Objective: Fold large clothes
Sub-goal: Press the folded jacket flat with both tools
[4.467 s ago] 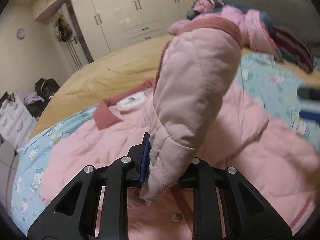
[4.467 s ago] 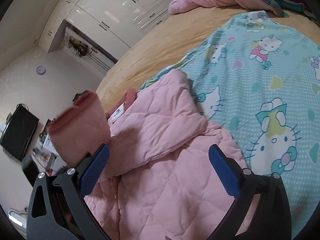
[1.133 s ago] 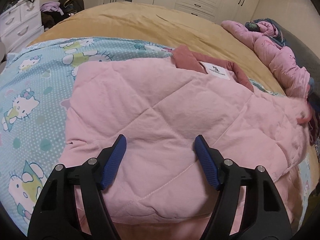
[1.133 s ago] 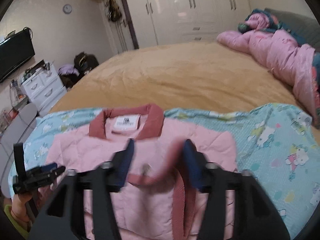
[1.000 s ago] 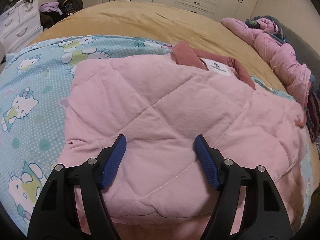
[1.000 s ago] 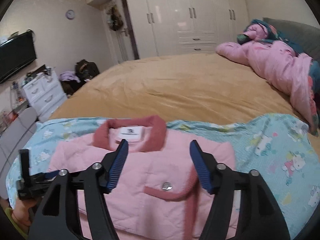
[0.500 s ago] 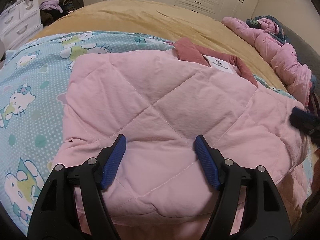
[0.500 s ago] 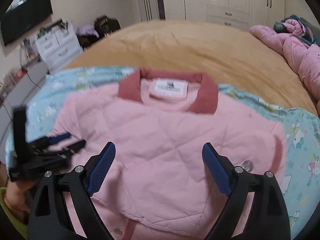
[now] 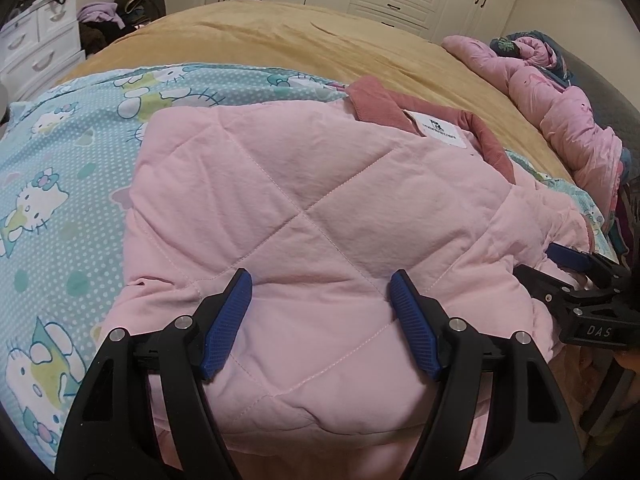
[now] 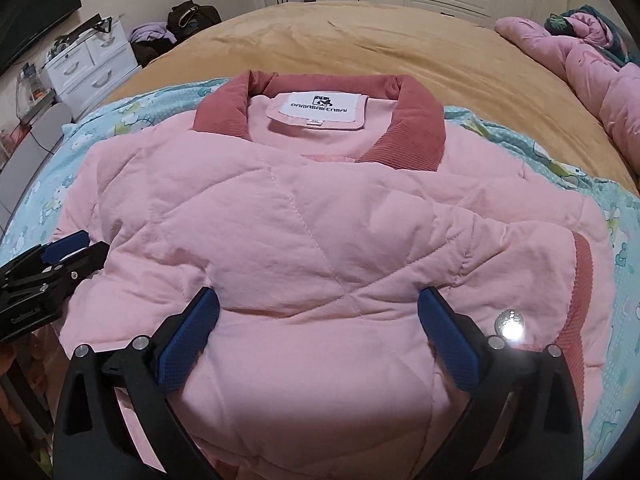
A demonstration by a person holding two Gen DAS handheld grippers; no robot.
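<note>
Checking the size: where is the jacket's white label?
In the right wrist view, the white label sits top centre, inside the dark pink collar at the jacket's far end.

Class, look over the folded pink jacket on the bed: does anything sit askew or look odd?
Nothing looks damaged. The pink jacket lies folded, collar up. One cuff with a snap button sticks out on the right.

A tan-covered bed (image 10: 360, 36) bears a cartoon-cat sheet (image 9: 72, 184), the pink jacket (image 10: 320, 232) on it.
</note>
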